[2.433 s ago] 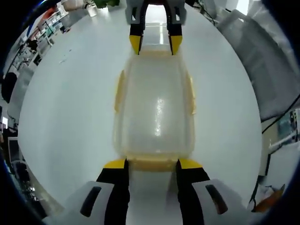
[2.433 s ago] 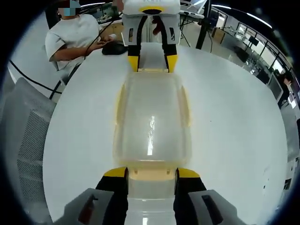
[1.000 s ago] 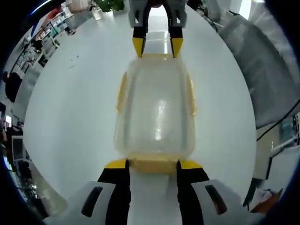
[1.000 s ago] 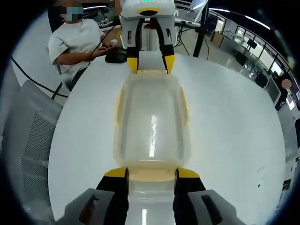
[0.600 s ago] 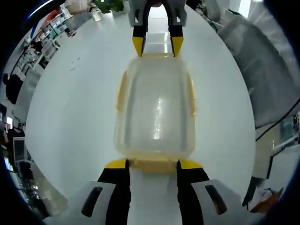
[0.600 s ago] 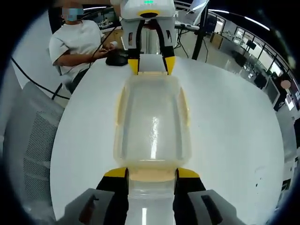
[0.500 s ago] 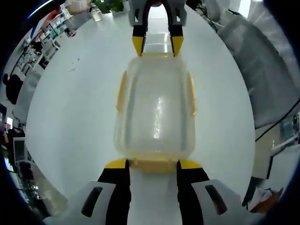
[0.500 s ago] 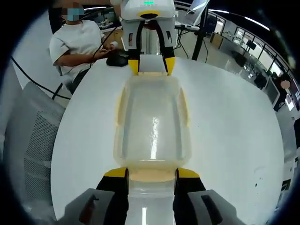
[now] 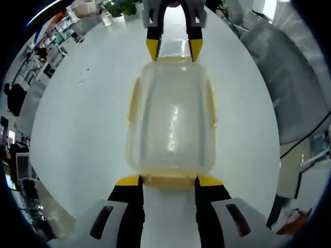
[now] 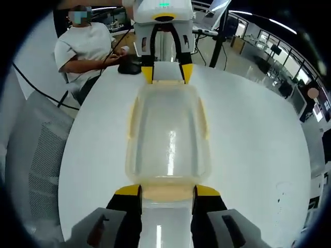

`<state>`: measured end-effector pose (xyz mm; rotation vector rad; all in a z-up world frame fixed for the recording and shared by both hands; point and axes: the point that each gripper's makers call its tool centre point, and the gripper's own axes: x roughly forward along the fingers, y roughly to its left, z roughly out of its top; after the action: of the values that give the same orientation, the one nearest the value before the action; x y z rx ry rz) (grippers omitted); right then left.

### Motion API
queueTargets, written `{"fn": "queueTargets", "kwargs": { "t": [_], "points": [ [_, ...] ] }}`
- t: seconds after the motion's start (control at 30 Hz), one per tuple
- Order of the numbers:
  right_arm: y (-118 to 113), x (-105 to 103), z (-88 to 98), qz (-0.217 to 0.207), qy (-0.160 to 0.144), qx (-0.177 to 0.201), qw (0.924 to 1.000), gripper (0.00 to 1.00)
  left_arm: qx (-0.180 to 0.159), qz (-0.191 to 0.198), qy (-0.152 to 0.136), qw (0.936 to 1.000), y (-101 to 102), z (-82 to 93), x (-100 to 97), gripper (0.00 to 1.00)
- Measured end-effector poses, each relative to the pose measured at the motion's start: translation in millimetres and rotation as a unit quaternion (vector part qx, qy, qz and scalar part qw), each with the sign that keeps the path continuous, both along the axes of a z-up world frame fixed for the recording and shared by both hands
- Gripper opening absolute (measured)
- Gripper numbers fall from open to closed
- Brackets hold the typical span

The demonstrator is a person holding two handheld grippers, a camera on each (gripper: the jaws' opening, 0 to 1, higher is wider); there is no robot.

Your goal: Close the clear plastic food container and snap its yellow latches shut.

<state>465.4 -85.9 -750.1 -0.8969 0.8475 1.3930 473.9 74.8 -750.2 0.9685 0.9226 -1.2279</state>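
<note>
Both sets of fingers are spread wide — the left gripper [image 9: 169, 182] has its yellow tips either side of the latch at one short end of the container, and the right gripper [image 10: 166, 192] frames the latch at the opposite short end in just the same way. Neither pair is clenched on anything; whether the tips actually touch the latch flaps cannot be told.

The white round table [image 9: 77, 119] carries everything. A grey mesh chair [image 10: 36, 155] stands at its edge on the left in the right gripper view, and a seated person in a white shirt [image 10: 85, 44] is at the far side.

The clear plastic food container [image 9: 171, 116] sits near the middle of the table with its lid on. Its long axis runs straight from one gripper to the other, so each gripper is nearest its own end latch and well apart from the other's.

The near end latch [image 9: 169, 181] lies between the left fingers. The side latches [image 9: 133, 99] along the long edges look flared outward — probably not yet snapped.
</note>
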Motion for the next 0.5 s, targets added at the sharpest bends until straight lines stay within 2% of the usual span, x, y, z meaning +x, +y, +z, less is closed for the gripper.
{"fn": "queueTargets", "kwargs": {
  "t": [0.5],
  "points": [
    [-6.7,-0.8,10.3,-0.001,-0.006,0.001,1.0000,0.34,0.001,-0.001,-0.006,1.0000,-6.3,12.2,-0.4,0.36]
  ]
}}
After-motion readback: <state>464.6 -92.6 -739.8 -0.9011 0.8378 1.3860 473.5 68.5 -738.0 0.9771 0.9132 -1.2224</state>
